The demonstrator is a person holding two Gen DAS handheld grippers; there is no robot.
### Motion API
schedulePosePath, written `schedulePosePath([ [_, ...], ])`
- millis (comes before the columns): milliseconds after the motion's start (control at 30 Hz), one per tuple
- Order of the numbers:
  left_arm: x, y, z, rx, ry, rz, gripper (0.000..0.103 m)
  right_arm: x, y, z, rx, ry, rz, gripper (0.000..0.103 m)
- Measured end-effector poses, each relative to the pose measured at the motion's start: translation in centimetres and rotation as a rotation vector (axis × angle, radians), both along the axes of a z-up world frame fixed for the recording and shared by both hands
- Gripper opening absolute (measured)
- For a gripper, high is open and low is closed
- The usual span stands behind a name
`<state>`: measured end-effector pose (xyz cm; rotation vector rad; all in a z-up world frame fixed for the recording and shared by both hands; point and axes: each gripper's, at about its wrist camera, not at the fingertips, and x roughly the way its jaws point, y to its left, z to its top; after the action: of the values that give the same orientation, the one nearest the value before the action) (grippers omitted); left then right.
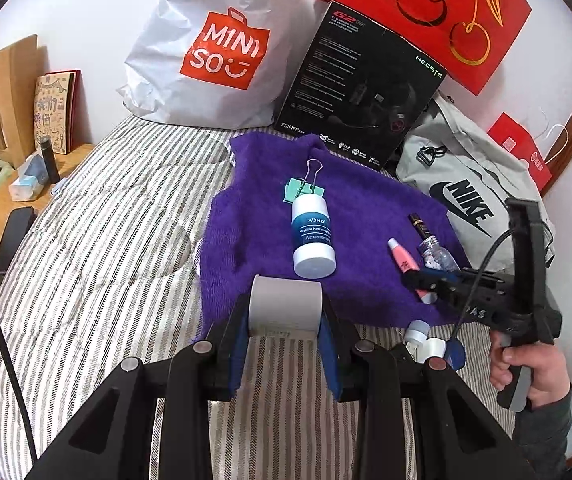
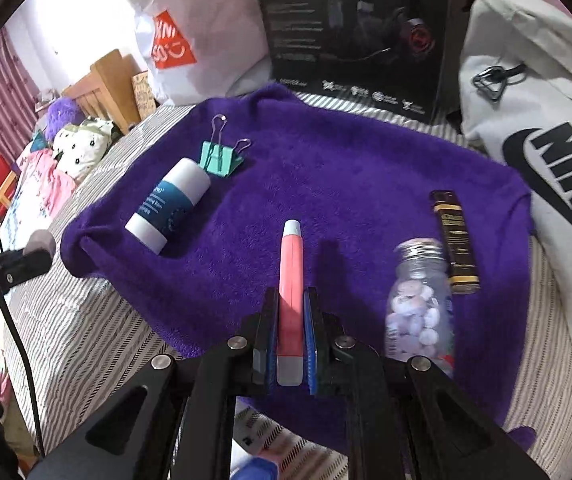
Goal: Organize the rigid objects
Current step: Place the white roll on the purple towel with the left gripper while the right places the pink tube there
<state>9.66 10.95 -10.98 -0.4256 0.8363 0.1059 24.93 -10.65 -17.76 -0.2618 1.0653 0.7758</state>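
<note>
A purple towel (image 1: 357,208) (image 2: 345,184) lies on the striped bed. On it lie a white and blue ADMD bottle (image 1: 311,234) (image 2: 170,204), a teal binder clip (image 1: 303,188) (image 2: 220,156), a dark gold-trimmed tube (image 1: 419,226) (image 2: 453,240) and a clear bottle of small shells (image 1: 437,258) (image 2: 419,300). My left gripper (image 1: 286,312) is shut on a grey roll (image 1: 286,306) at the towel's near edge. My right gripper (image 2: 290,300) is shut on a pink tube (image 2: 290,280) (image 1: 403,260) lying on the towel.
At the back stand a white Miniso bag (image 1: 214,52), a black headset box (image 1: 361,88), a red gift bag (image 1: 437,12) and a grey Nike bag (image 1: 465,184). Small white caps (image 1: 425,340) lie on the striped bedding (image 1: 106,248). A wooden side table (image 1: 26,184) stands left.
</note>
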Motion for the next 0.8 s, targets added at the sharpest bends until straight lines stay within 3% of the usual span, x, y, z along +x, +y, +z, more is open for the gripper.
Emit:
schedulePosePath([
  [433,3.0,0.3,-1.0,0.005,0.015,-0.028,0.030,0.5,0.4,-1.3,-0.049,0.002,0.021,0.013],
  [533,4.0,0.6,-1.3,-0.015,0.011,-0.020,0.030,0.6,0.0,-1.1,-0.033,0.035,0.015,0.025],
  [600,4.9,0.8,-1.7,-0.014,0.018,-0.021,0.030,0.5,-0.6,-0.7,-0.032,0.033,-0.006,0.039],
  [800,6.6,0.8,-2.7,0.070,0.066,-0.014,0.030,-1.0,-3.2,1.3,-0.020,-0.011,-0.035,0.039],
])
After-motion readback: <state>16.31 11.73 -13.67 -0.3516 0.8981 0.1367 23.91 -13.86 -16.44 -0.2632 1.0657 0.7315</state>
